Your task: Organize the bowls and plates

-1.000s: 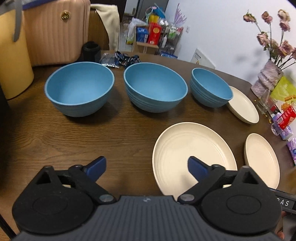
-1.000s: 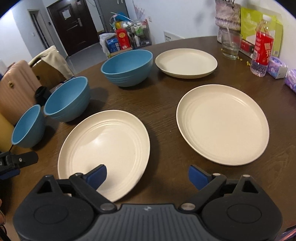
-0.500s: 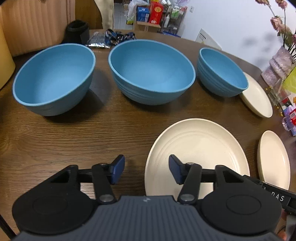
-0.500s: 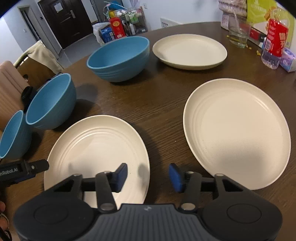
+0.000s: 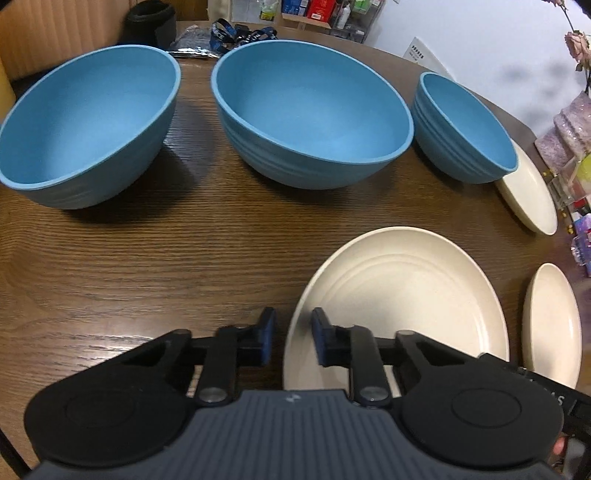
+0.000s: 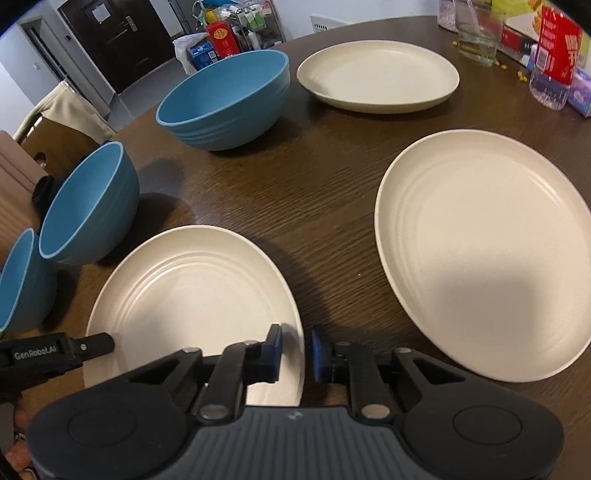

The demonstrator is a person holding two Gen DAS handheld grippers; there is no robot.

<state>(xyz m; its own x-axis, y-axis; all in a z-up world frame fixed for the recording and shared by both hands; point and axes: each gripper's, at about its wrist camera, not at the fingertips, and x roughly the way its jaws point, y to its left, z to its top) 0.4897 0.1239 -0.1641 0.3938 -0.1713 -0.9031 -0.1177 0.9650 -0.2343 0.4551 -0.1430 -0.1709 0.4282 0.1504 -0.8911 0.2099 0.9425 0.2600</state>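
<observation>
Both claws, the left gripper (image 5: 289, 341) and right gripper (image 6: 294, 352), sit nearly closed astride opposite rim edges of the cream plate (image 6: 192, 295) just ahead, gripping nothing yet, and uneven squeezing could tip it or skid it into the blue bowls (image 5: 310, 110) beyond.

table (image 6: 332, 192): dark wood | glass (image 6: 478, 31), red-label bottle (image 6: 552, 62): far right | dark door (image 6: 110, 37): background
</observation>
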